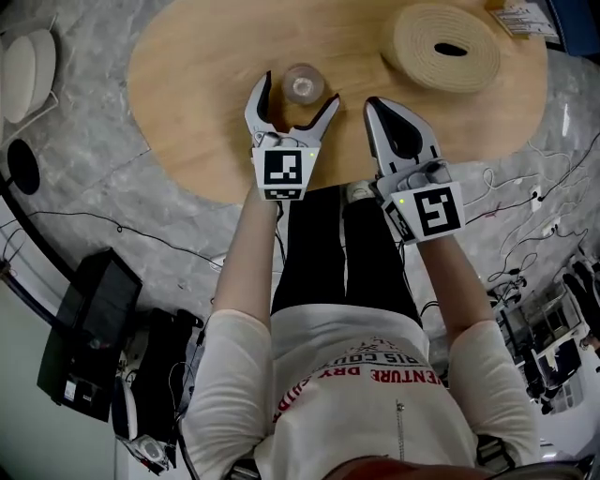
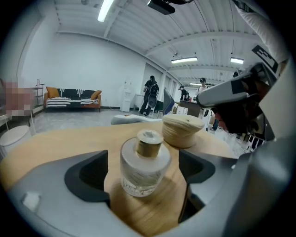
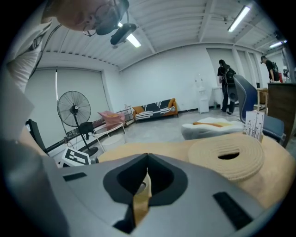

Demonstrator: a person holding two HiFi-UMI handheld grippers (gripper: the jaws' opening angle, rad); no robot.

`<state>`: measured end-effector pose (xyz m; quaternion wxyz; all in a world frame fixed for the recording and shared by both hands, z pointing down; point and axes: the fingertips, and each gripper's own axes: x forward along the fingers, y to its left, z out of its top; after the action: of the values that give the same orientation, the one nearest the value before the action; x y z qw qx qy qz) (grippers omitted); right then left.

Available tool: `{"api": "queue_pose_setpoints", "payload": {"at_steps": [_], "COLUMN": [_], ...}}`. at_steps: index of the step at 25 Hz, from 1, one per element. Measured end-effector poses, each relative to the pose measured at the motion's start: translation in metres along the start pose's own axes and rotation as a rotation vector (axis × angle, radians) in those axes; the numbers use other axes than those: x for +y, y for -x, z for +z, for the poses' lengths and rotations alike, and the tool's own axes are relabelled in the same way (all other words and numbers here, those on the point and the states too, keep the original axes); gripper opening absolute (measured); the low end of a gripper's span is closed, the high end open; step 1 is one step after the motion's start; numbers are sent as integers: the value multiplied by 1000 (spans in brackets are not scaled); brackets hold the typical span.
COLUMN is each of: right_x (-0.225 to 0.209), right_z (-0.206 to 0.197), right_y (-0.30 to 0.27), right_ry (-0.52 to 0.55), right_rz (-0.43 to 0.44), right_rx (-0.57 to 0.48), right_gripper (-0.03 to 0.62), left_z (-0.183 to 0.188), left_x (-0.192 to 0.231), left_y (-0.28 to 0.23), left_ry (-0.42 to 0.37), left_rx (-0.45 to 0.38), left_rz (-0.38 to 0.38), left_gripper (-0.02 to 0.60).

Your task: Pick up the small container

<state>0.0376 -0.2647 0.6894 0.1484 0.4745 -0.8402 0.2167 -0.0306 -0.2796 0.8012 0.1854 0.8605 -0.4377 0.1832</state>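
Observation:
The small container (image 1: 302, 83) is a squat clear glass jar with a gold neck and a pale stopper, upright on the round wooden table (image 1: 197, 84). My left gripper (image 1: 298, 96) is open, one jaw on each side of the jar. In the left gripper view the container (image 2: 144, 159) stands between the jaws of that gripper (image 2: 142, 179), with a gap to each pad. My right gripper (image 1: 379, 106) rests just right of it, near the table's front edge, shut with nothing in it. In the right gripper view its jaws (image 3: 147, 162) meet, leaving only a thin slit.
A thick coil of beige woven band (image 1: 445, 45) lies on the table at the back right. Cards (image 1: 525, 17) sit at the far right edge. On the floor are cables, a black case (image 1: 89, 328) and a white stool (image 1: 23, 75) to the left. People stand far off (image 2: 151, 95).

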Motion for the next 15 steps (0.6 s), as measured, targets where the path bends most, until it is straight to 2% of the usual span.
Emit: {"api": "queue_pose_setpoints", "payload": {"at_steps": [5,8,14,15], "right_x": [-14,-17,-20,-22], "right_z": [-8,-9,-21,-22], "right_y": [-12,-15,-16,-16], "right_ry": [-15,-21,-37,-35], "right_rz": [-29,-32,-25,-22], "right_rx": [9,8,49,50], "right_gripper": [-5,-5,-5,-5], "left_z": [0,-3,-20,-20], "left_x": [-2,-2,0,3], "left_y": [-25,-31,-39,-41], "left_ry": [-27,-70,-123,-124], "left_rx": [-12,-2,114,122], "left_rz": [1,45,124,142], "left_gripper": [463,462,452,413]}}
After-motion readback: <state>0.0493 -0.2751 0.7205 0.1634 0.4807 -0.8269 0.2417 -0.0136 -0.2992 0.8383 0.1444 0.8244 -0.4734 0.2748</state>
